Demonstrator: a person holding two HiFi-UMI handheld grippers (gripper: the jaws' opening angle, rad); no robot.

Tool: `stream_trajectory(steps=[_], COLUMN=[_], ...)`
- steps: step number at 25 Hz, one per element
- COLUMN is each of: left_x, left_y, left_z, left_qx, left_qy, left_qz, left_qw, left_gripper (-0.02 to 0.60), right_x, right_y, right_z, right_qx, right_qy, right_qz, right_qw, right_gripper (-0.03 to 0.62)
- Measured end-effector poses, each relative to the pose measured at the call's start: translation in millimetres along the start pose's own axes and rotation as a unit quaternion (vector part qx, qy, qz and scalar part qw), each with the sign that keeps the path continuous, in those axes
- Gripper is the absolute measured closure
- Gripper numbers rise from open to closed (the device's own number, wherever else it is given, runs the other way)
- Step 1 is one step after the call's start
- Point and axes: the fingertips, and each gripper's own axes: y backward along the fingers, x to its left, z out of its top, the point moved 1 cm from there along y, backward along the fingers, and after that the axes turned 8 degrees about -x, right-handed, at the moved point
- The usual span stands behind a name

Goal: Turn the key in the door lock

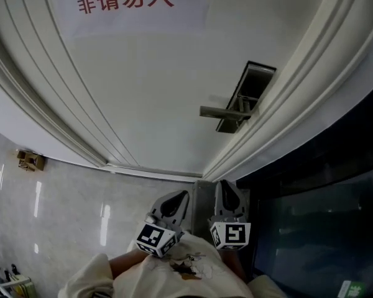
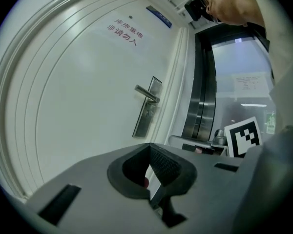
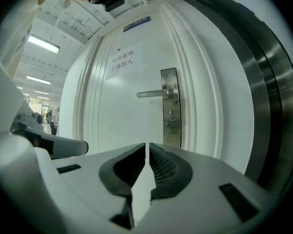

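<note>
While both hang well back from the door handle [image 3: 154, 94], the left gripper [image 1: 177, 198] and right gripper [image 1: 227, 187] are closed, empty. The lock [image 3: 171, 115] sits on the steel plate [image 3: 170, 133] just below that handle.

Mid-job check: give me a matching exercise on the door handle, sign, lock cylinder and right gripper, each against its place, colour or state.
1 door handle
2 sign
3 lock cylinder
4 right gripper

a jaws almost together, nothing between
b red characters
c silver, sticking out level
d on the plate, below the handle

Pairs: 1-c, 2-b, 3-d, 4-a
</note>
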Motion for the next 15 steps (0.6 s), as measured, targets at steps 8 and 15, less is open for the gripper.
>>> stream_trajectory(steps=[8, 15], left_x=[41, 47], left_y=[-47, -71], left_z=[34, 41], left_qx=[-0.008, -0.009], left_qy=[0.018, 0.026], left_qz=[-0.043, -0.046], left_qw=[0.9989, 0.9986], left_gripper=[0.577, 0.577], right_x=[-19, -59], right_y=[-76, -114], right_z=[46, 57], right_qx=[0.016, 0.026], right_qy=[0.190, 0.233], right_qz=[-0.082, -0.128], right_qw=[0.978, 0.964], right_gripper=[0.507, 0.507])
